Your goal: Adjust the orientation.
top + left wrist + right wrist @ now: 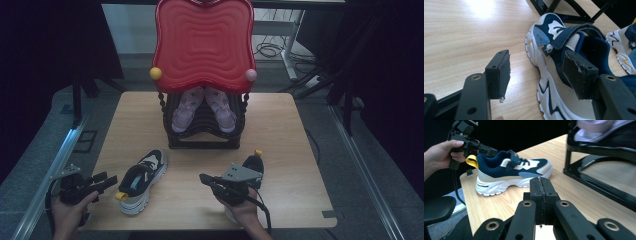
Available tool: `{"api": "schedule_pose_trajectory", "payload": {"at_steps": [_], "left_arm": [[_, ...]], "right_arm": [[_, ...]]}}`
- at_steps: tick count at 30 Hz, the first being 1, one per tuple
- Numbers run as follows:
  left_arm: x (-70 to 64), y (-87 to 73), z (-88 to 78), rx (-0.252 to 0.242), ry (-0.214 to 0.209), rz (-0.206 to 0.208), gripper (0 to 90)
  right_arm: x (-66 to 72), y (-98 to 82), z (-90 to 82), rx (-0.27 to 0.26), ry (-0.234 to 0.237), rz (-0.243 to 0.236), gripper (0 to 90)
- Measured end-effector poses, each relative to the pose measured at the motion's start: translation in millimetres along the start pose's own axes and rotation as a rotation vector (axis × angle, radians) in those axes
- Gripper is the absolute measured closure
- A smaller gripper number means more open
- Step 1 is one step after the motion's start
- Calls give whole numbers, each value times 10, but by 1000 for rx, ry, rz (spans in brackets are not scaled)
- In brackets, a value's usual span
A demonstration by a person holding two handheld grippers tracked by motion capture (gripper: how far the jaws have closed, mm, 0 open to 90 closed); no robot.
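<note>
Shoe: my navy, white and beige sneaker with a strap and yellow heel tab lies on the tabletop, in front of the black rack.
Left tongs: jaws apart, held just at the sneaker's heel, not touching.
Right tongs: jaws pressed together, empty.
Hidden: my right hand covers most of a second matching sneaker.
Count: two navy sneakers; two pale pink shoes on the rack under a red tray.
</note>
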State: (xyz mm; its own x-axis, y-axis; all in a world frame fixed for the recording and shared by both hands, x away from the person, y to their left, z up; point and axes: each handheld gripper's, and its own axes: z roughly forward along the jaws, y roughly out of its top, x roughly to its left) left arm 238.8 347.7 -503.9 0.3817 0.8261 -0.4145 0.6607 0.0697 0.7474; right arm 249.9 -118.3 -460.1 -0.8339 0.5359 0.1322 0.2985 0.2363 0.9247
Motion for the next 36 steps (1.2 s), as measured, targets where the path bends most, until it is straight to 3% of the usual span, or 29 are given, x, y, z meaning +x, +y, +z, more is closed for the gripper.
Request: {"api": "schedule_pose_trajectory", "payload": {"at_steps": [5, 6, 8, 14, 27, 36], "left_arm": [[0, 73, 37, -8, -17, 7, 389], [0, 73, 37, -8, -17, 7, 389], [-7, 93, 67, -2, -25, 12, 389], [-16, 97, 105, 9, -29, 14, 388], [-9, 78, 122, 17, -31, 12, 387], [-43, 77, 128, 22, -37, 21, 386]], "right_arm": [[-155, -76, -328, -23, -54, 34, 897], [-155, -76, -328, -23, -54, 34, 897], [-238, -110, -484, -30, -61, 69, 898], [-332, -201, -735, -38, -94, 80, 897], [-398, -388, -1118, -38, -134, 71, 898], [-429, -500, -1211, 3, -134, 81, 898]]}}
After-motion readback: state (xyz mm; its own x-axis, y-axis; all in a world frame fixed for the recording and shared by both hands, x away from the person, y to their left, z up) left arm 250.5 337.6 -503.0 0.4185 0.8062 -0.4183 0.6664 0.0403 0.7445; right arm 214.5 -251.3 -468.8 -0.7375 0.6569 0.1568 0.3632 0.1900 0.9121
